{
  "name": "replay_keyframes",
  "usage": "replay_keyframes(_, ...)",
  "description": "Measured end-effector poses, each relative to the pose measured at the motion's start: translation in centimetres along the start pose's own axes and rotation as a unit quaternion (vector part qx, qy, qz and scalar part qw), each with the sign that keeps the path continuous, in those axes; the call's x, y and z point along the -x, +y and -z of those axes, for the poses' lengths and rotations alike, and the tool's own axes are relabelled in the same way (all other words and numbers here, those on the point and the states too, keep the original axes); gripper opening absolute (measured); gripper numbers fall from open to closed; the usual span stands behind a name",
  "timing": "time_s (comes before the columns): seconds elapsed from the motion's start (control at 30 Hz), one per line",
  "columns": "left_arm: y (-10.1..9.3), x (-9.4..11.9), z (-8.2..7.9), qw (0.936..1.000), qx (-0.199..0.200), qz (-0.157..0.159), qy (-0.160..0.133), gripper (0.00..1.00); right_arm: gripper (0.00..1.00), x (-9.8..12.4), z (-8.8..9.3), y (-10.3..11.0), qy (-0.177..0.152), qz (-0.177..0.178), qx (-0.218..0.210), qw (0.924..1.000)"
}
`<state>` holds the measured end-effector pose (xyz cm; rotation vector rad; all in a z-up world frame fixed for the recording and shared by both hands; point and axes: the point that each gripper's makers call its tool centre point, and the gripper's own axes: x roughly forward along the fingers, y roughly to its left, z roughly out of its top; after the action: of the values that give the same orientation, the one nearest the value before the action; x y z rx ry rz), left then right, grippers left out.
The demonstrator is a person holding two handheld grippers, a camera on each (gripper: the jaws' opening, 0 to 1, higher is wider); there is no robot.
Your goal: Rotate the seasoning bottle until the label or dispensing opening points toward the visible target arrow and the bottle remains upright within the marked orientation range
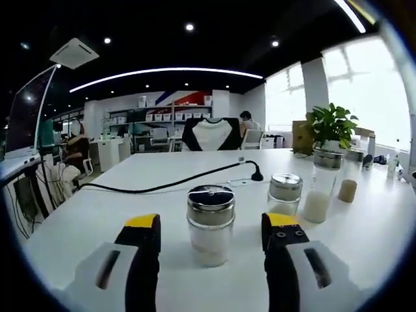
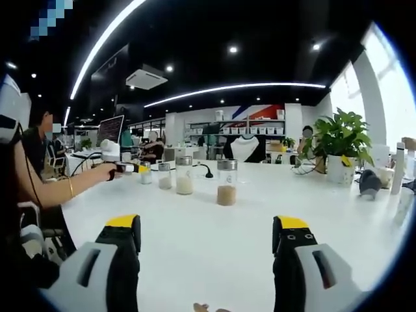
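A glass seasoning bottle point(image 1: 210, 226) with a perforated steel lid and white powder stands upright on the white table point(image 1: 117, 208). My left gripper point(image 1: 211, 224) is open, one jaw on each side of the bottle, apart from the glass. In the right gripper view that same bottle point(image 2: 145, 173) is small at the far left, with a person's hand holding the left gripper point(image 2: 125, 168) up to it. My right gripper point(image 2: 207, 222) is open over bare table point(image 2: 208, 253), holding nothing.
Three more jars stand in a row to the right: a short one point(image 1: 284, 194), a tall one with white powder point(image 1: 321, 188), and one with brown powder point(image 1: 348, 185). A black cable point(image 1: 169, 185) crosses behind. A potted plant point(image 1: 331, 127) sits at the far right.
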<state>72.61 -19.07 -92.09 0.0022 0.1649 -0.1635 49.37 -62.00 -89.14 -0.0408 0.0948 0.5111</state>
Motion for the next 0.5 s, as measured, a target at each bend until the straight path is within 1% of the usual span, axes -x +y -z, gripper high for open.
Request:
replay_keyframes(0.13, 0.2, -0.5, -0.1, 1.0000, 0.005, -0.002, -0.003, 0.63, 0.84, 0.1, -0.3, -0.1, -0.005, 0.001, -0.003, 1.0000)
replay_keyframes(0.5, 0.3, -1.8, -0.5, 1.0000, 0.003, -0.002, -0.004, 0.56, 0.83, -0.1, 0.1, -0.4, -0.001, 0.006, -0.004, 1.0000)
